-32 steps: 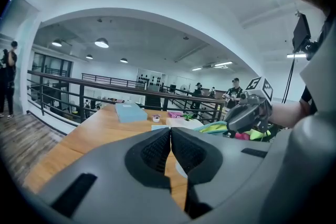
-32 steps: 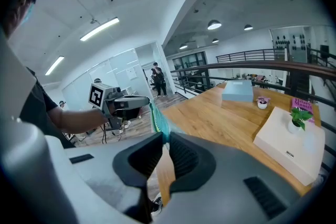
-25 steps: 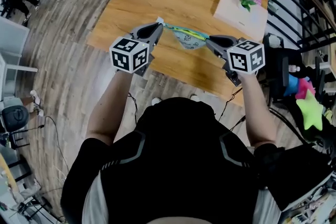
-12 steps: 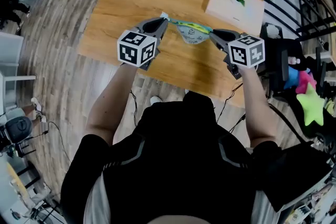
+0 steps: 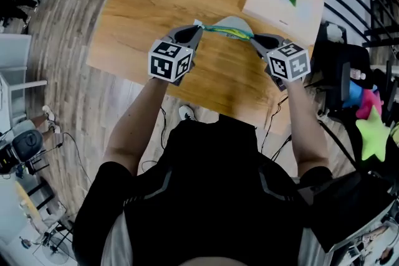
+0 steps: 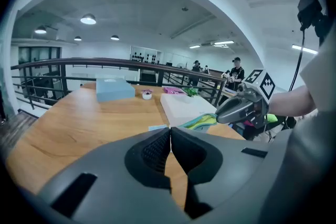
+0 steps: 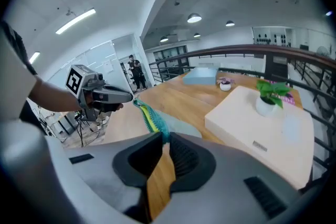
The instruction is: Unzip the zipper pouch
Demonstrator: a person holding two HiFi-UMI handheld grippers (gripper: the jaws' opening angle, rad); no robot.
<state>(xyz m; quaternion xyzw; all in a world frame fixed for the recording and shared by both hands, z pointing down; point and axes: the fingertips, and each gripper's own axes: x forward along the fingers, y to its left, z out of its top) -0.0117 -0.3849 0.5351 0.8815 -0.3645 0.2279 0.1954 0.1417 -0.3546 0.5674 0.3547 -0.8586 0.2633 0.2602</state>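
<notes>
Room was a big open loft-type space. It had a white ceiling [image 6: 157, 2] with round recessed lights [image 6: 88, 19] and long strip lights [image 7: 76, 19], plus a grey-brown wood plank floor [image 5: 75, 90]. A dark metal railing [image 6: 79, 64] ran along the edge, with a light wooden table [image 5: 156, 3] right beside it.

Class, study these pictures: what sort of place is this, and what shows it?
Likely an open-plan lab or office, perhaps a mezzanine: a railing runs behind the table, ceiling lights span a wide hall, and people stand far off.
</notes>
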